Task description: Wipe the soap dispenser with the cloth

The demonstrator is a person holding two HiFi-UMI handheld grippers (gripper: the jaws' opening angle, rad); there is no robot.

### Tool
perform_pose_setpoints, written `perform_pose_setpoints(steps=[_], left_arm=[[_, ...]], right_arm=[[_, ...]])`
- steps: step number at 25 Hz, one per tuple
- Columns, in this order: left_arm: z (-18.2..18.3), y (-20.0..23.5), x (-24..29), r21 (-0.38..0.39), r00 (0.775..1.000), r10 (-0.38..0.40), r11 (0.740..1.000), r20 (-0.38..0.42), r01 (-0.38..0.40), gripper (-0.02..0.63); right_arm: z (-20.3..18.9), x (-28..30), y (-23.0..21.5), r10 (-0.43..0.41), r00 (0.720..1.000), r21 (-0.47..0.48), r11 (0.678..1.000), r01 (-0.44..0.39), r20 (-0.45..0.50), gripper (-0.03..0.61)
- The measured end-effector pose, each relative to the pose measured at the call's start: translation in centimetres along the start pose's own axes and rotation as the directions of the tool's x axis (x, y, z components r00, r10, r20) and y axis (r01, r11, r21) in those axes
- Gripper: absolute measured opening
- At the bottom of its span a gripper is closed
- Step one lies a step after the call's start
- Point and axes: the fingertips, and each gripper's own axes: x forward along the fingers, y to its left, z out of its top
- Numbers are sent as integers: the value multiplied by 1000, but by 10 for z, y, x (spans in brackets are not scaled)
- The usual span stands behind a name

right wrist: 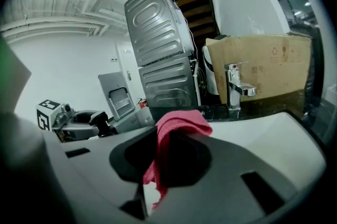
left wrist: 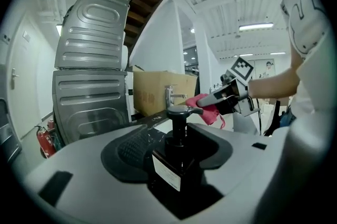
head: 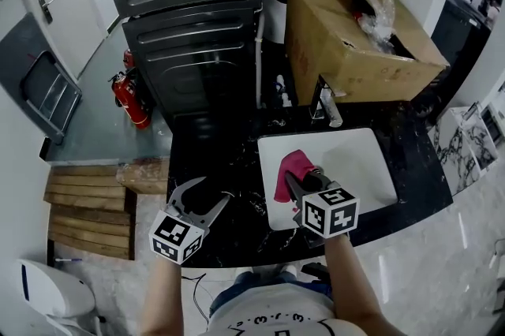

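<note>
On the dark bench [head: 221, 161], the left gripper [head: 203, 204] gapes either side of the soap dispenser [left wrist: 174, 165], which looks rigid and slick; grip its body. The right gripper [head: 298, 183] clamps the soft cloth [head: 290, 167].

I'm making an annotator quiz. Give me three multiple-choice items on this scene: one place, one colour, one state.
1. Where is the cloth? A over the white sink; B on the cardboard box; C on the floor.
2. What colour is the cloth? A blue; B pink; C yellow.
3. How is the right gripper? A open, empty; B shut on the cloth; C shut on the faucet.
Answers: 1 A, the head view shows it above the sink; 2 B, both gripper views show pink; 3 B, its jaws pinch the cloth.
</note>
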Motion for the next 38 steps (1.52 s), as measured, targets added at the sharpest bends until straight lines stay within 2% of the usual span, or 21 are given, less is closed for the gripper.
perform_pose_setpoints(steps=[2, 4, 6, 8, 11, 13, 15, 17, 19, 20, 22, 26, 29, 32, 35, 38], left_arm=[[1, -6, 4, -10, 1000, 4, 1000, 7, -4, 222], [4, -14, 11, -21, 1000, 4, 1000, 12, -4, 221], [5, -15, 18, -31, 999, 40, 999, 5, -40, 214], [5, -12, 21, -55, 995, 96, 994, -8, -97, 109], [6, -10, 24, -132, 991, 135, 983, 24, -131, 107], [9, -5, 24, -233, 984, 158, 963, 83, -135, 109], [10, 3, 21, -394, 970, 184, 913, 161, -108, 110], [8, 11, 16, -549, 945, 224, 834, 239, -59, 109], [1, 16, 10, -637, 918, 276, 770, 286, -34, 109], [-1, 17, 8, -656, 908, 298, 754, 294, -35, 109], [-4, 18, 5, -660, 905, 311, 750, 292, -45, 107], [-7, 13, 1, -628, 916, 296, 775, 271, -64, 107], [-10, 15, -2, -644, 913, 311, 761, 263, -74, 107], [-11, 15, -3, -642, 916, 310, 763, 253, -81, 109], [-11, 15, -4, -634, 918, 305, 769, 253, -80, 109], [-14, 17, -6, -651, 914, 311, 756, 259, -73, 109]], right_arm=[[1, 2, 4, 10, 1000, -4, 1000, -10, -1, 49], [1, 3, 7, 16, 1000, -8, 1000, -16, -1, 49], [2, 4, 9, 20, 1000, -11, 1000, -20, -1, 49], [2, 4, 9, 21, 1000, -12, 1000, -21, 1, 49], [2, 3, 9, 21, 1000, -12, 1000, -21, 4, 49], [2, 2, 10, 23, 1000, -13, 1000, -23, 7, 49], [3, 1, 11, 23, 1000, -14, 1000, -23, 10, 49], [3, 0, 12, 24, 1000, -15, 1000, -24, 10, 49], [3, -1, 13, 27, 1000, -18, 999, -26, 10, 49], [2, -1, 14, 29, 1000, -21, 999, -29, 9, 49], [2, -2, 16, 39, 999, -27, 999, -38, 8, 49], [1, -1, 37, 112, 994, -59, 992, -112, -9, 49], [0, 2, 65, 199, 980, -104, 974, -201, -26, 49], [-4, 7, 94, 267, 962, -148, 951, -271, -51, 49], [-14, 16, 112, 282, 956, -175, 940, -292, -83, 49], [-23, 21, 115, 275, 956, -169, 942, -289, -102, 49]])
